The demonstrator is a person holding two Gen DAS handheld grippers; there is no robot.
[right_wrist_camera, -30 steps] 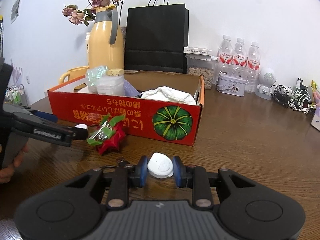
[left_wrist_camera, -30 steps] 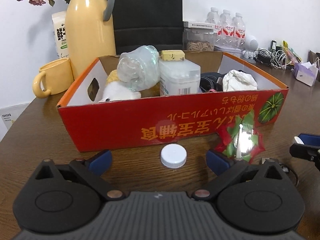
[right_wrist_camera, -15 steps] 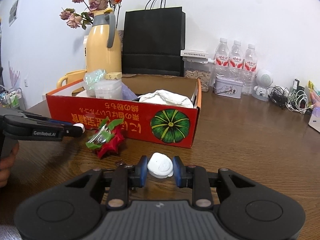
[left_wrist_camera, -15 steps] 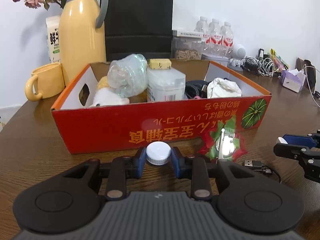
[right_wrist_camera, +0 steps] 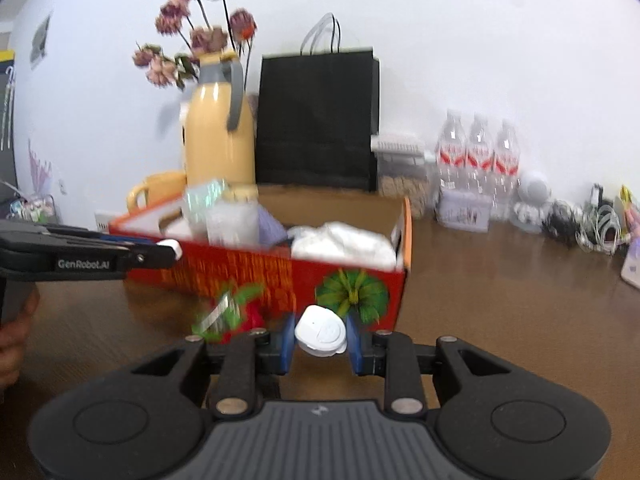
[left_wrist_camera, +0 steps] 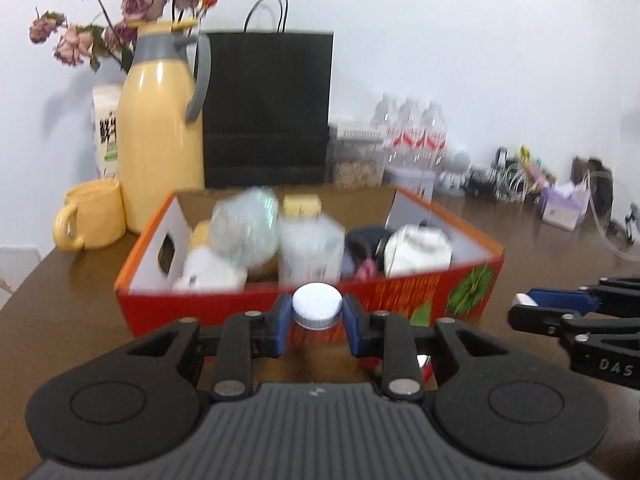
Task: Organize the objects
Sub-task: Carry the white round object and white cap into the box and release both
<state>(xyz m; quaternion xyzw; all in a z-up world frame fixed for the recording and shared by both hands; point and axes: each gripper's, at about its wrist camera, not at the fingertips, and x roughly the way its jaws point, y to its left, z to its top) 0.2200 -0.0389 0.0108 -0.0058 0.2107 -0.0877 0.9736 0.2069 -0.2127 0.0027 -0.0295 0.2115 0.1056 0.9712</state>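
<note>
My left gripper (left_wrist_camera: 317,320) is shut on a white bottle cap (left_wrist_camera: 317,309) and holds it in the air in front of the red cardboard box (left_wrist_camera: 224,310). My right gripper (right_wrist_camera: 320,340) is shut on a small white plastic lid (right_wrist_camera: 320,331), also lifted, near the box's right front corner (right_wrist_camera: 360,292). The box holds a crumpled plastic bottle (left_wrist_camera: 244,230), a white jar (left_wrist_camera: 310,254) and white cloth (left_wrist_camera: 418,248). A red and green foil decoration (right_wrist_camera: 232,314) lies on the table in front of the box.
A yellow thermos (left_wrist_camera: 160,132) with dried flowers, a yellow mug (left_wrist_camera: 92,220) and a black paper bag (left_wrist_camera: 266,108) stand behind the box. Water bottles (right_wrist_camera: 476,156), a jar and tangled cables (right_wrist_camera: 600,228) line the back right. The table is brown wood.
My left gripper closed on the white cap and lifted it off the table. Both grippers have risen, so the box now sits lower in both views.
</note>
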